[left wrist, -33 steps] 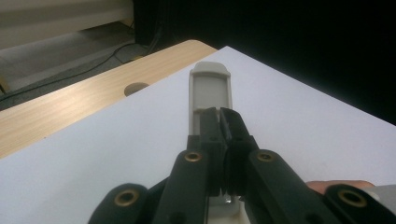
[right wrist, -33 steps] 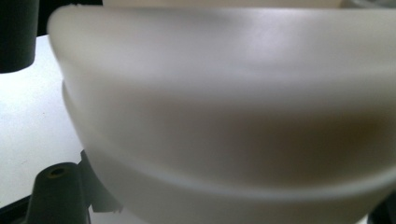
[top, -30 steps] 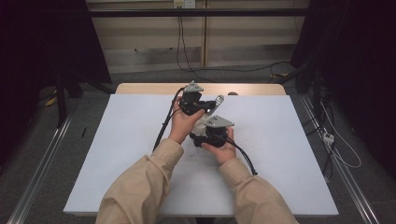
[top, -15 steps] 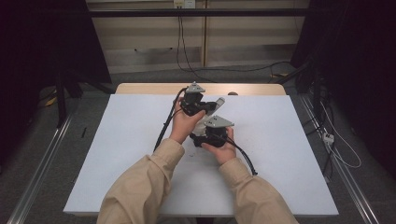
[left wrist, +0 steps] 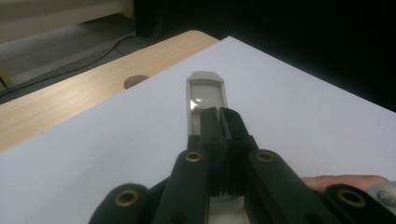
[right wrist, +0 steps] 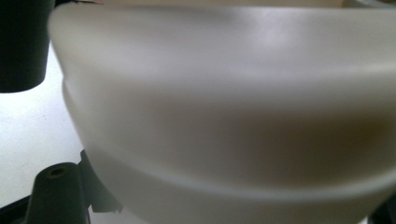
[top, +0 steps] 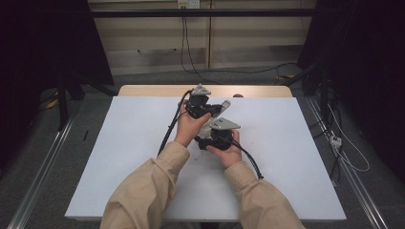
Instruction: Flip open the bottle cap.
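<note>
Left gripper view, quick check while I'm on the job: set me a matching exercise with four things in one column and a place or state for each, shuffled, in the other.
Things:
1. left gripper
2. grey plastic piece
3. round hole
4. white sheet

Places or states:
A. covers most of the tabletop
B. in the bare wooden strip at the table's far edge
C. black jaws closed together
D. pinched at one end, the other end jutting out past the jaw tips

Pairs: 1-C, 2-D, 3-B, 4-A
</note>
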Available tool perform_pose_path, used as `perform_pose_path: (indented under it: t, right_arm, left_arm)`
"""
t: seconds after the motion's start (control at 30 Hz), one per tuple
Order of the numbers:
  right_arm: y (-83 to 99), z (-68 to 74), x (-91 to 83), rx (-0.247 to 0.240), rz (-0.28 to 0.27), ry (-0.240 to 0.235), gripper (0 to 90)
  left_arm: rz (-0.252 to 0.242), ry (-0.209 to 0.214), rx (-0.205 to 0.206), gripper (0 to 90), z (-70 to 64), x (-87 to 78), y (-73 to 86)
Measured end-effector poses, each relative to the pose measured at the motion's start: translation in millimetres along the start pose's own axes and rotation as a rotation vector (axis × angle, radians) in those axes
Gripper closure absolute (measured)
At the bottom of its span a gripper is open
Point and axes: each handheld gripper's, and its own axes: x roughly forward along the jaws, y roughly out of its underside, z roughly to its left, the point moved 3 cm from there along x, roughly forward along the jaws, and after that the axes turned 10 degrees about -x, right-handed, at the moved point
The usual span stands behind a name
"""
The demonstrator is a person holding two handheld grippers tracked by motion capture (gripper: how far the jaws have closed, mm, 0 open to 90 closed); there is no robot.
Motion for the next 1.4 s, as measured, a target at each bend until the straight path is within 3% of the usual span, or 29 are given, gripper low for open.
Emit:
perform_pose_path:
  t: [0.33, 0.7, 0.83, 0.97, 1.13, 1.4]
  right_arm:
    - [-0.4, 2.1, -0.2, -0.017, 0.003, 0.008, 17.4]
    - [0.2, -1.4, -8.4, 0.034, 0.024, -0.002, 6.6]
    - [-0.5, -1.8, -17.0, 0.047, 0.021, -0.011, 6.3]
    - [1.8, -2.6, -24.5, 0.051, 0.021, -0.01, 6.6]
    - [4.4, -2.0, -34.1, 0.06, 0.036, -0.018, 6.6]
    - [5.1, -5.1, -58.1, 0.059, 0.017, -0.027, 7.5]
  left_arm:
    - [0.002, -0.01, 0.007, 81.4, -1.0, -5.9, -0.3]
    - [-0.046, -0.014, -0.003, 63.1, -8.3, -23.4, -8.6]
    - [-0.042, -0.022, -0.012, 48.3, -8.8, -32.5, -8.5]
    - [-0.056, -0.032, -0.033, 35.0, -8.0, -42.9, -5.7]
    - [-0.059, -0.034, -0.024, 24.5, -6.6, -55.8, 2.5]
    - [-0.07, -0.021, -0.008, 18.1, -5.9, -74.0, 19.8]
